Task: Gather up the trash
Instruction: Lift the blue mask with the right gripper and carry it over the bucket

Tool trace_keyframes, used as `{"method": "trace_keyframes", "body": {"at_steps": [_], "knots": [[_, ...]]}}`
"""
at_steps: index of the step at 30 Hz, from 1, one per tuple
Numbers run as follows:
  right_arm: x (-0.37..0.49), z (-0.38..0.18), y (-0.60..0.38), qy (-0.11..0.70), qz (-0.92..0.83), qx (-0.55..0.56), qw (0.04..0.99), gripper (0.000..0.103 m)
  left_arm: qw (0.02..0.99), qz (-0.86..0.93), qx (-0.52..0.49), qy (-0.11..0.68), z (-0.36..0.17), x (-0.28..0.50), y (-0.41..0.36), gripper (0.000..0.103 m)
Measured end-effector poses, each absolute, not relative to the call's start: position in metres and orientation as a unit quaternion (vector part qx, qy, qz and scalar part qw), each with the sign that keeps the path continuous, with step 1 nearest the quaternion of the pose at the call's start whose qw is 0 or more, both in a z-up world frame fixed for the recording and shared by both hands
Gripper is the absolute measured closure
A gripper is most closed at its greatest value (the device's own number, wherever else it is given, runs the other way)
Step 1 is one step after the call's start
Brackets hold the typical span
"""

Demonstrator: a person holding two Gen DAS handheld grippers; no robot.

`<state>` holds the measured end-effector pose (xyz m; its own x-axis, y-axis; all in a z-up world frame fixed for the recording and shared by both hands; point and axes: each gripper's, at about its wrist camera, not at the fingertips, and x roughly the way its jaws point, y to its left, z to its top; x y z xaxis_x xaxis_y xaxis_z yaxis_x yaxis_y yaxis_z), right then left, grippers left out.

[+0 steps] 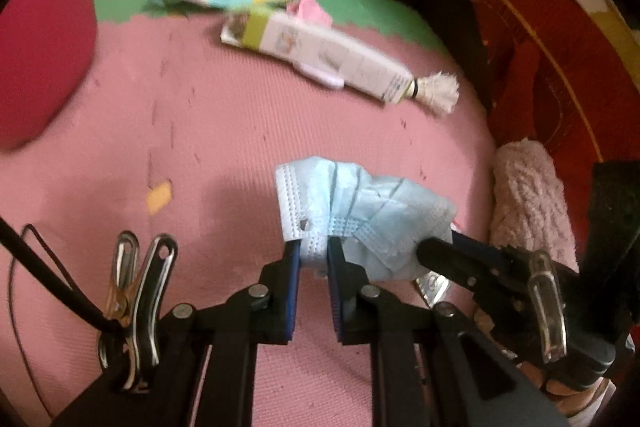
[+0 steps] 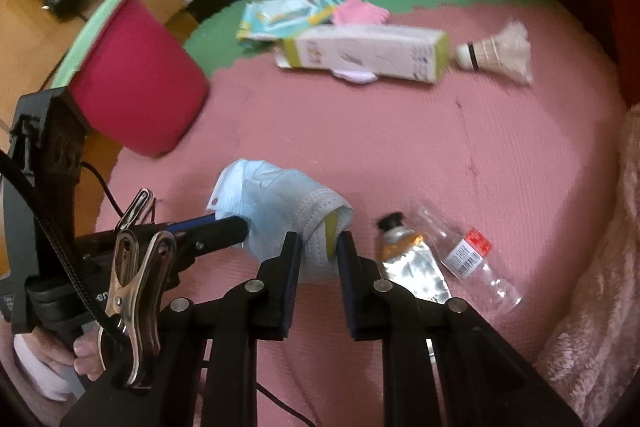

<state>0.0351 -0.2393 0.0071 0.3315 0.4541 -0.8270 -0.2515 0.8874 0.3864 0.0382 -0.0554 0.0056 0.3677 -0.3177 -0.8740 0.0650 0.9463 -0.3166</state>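
Both grippers clamped on the same crumpled blue face mask (image 1: 352, 211): left gripper (image 1: 314, 259) pinching the white stitched edge, right gripper (image 2: 318, 247) pinching the opposite folded end, the yellow-lined bit sitting between its pads. Mask apparently lifted just clear of the pink foam mat (image 1: 200, 115), shadow beneath it, though contact hard to rule out. Step in hand, by the look of it: pick-up done, transfer pending. Red bin (image 2: 140, 83) with pale green rim at 10 o'clock in the right wrist view, tilted, near the mat edge; same bin at 9 o'clock in the left wrist view. Next move likely: carry the mask toward the bin mouth, both hands together or one letting go first to avoid tearing or dropping, then release over the opening. Rest of the trash not yet collected: wet-wipe packet (image 2: 288, 13) and pink paper (image 2: 360, 11) at 12 o'clock, long white carton (image 2: 368, 57) beside them, shuttlecock (image 2: 498, 53) at 1 o'clock, squeezed tube (image 2: 408, 255) and clear plastic bottle (image 2: 476, 259) at 4 o'clock just beside the right gripper. Fluffy pink fabric (image 2: 600, 267) along the right edge.
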Motion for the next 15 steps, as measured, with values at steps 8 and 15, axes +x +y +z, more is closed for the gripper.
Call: {"method": "trace_keyframes", "body": {"at_steps": [8,15], "knots": [[0.031,0.046,-0.23,0.499,0.233,0.096,0.829,0.084,0.853,-0.113,-0.126,0.493,0.052,0.03,-0.035,0.089],[0.037,0.076,-0.209,0.473,0.246,0.091,0.841,0.084,0.873,-0.095,-0.129,0.46,0.085,0.026,-0.016,0.09]]}}
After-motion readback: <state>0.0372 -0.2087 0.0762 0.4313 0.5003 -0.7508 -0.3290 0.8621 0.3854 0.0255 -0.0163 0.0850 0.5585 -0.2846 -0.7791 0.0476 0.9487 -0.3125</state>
